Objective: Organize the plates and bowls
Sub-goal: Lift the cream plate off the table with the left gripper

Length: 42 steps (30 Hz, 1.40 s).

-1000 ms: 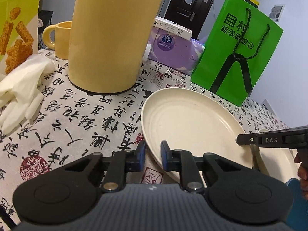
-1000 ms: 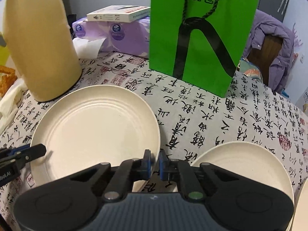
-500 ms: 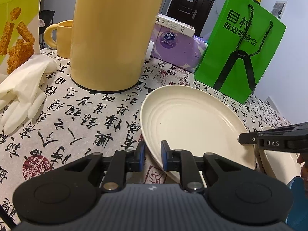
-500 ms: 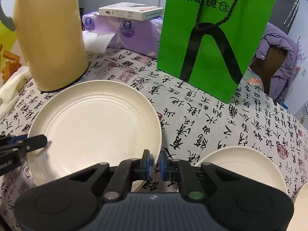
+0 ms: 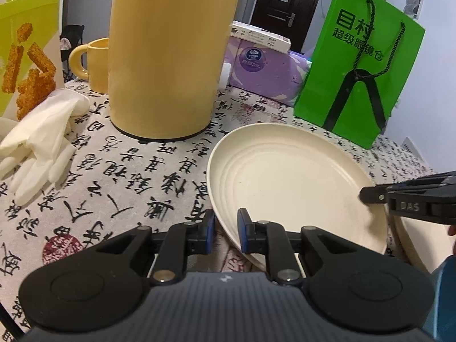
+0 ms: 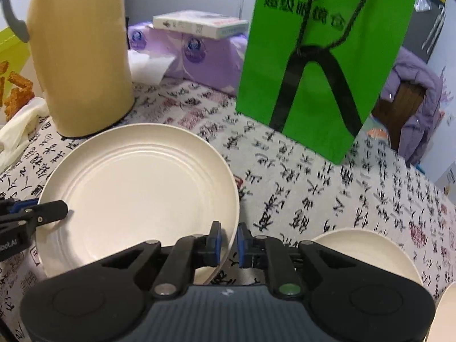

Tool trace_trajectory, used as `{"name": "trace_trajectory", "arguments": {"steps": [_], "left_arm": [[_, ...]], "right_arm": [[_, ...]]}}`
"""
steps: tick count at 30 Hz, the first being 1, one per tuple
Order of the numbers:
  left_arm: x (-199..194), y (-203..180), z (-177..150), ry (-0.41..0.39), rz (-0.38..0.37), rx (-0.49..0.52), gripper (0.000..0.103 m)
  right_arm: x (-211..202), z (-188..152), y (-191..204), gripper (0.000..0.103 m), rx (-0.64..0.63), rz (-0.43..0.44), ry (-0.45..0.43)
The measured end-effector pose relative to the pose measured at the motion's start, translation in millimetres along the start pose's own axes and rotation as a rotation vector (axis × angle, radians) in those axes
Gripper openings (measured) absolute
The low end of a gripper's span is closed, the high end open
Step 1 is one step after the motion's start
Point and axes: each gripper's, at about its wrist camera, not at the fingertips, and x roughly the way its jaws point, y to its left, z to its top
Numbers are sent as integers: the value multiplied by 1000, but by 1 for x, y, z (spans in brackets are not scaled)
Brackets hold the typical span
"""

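Cream-coloured and ridged, the large plate (image 6: 136, 196) is pinched at opposite edges by both grippers: the left gripper (image 5: 225, 232) is clamped on its near rim in the left wrist view, and the right gripper (image 6: 226, 242) is clamped on the rim at the plate's other side. Compared with a second ago, the plate sits higher against the yellow kettle (image 5: 168, 54) and the green paper bag (image 5: 356, 85), and it tilts off the calligraphy-print tablecloth (image 5: 114, 176). That suggests the plate has been lifted clear by the two-handed hold and is probably on its way to be stacked. Neither pair of jaws has altered its spacing over that second.

Counted across both views:
- Plates: one held, plus a second plate (image 6: 367, 253) lying on the cloth just to the right, and a sliver of a third cream dish (image 6: 446, 310) at the frame's lower right corner; whether that one is a plate or a bowl cannot be told.
- Grippers: two.
- One kettle, one yellow mug (image 5: 91, 62), one green bag, one pair of white gloves (image 5: 42, 142).
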Motion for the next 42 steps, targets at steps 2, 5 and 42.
{"name": "trace_trajectory", "arguments": {"steps": [2, 5, 42], "left_arm": [[0, 1, 0, -5, 12, -4, 17], [-1, 2, 1, -10, 25, -7, 17], [-57, -7, 4, -257, 33, 8, 17]], "right_arm": [[-3, 0, 4, 10, -14, -2, -12], [-6, -1, 9, 10, -37, -8, -26], [-83, -12, 32, 11, -37, -88, -255]]}}
